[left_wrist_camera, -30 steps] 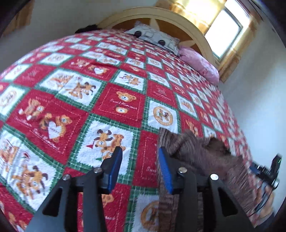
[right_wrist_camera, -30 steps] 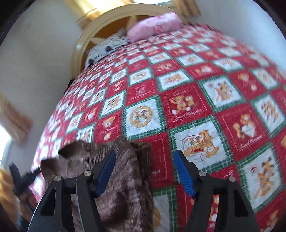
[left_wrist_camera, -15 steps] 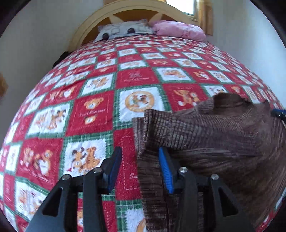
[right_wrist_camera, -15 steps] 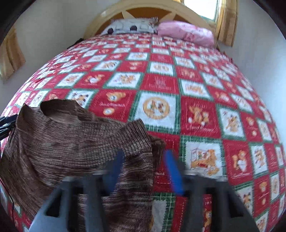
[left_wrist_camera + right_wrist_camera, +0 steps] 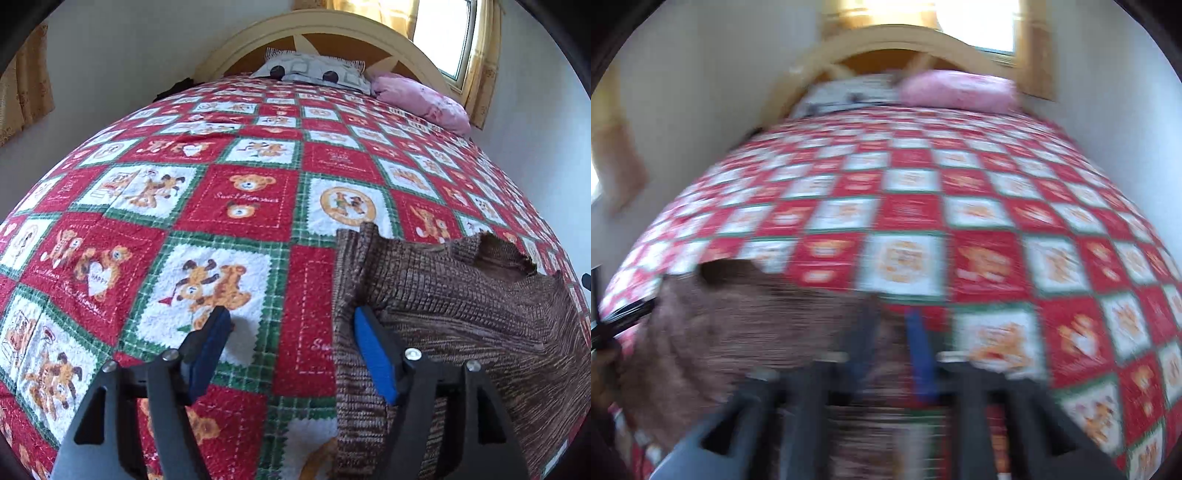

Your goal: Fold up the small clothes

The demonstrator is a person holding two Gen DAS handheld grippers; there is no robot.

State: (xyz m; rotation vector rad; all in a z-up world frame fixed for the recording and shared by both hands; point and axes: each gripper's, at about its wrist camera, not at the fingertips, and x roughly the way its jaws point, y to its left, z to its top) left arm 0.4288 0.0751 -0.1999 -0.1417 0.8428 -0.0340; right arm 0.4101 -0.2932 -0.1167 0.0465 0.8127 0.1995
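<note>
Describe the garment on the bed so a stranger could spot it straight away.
Start from the bed, covered edge to edge by a red, white and green teddy-bear quilt, with two pillows at the headboard. At the near end, beside the left gripper, lies the brown knitted sweater, spread out with its neck opening facing the pillows. It is the only plain, dark, ribbed thing on that bright patchwork.
</note>
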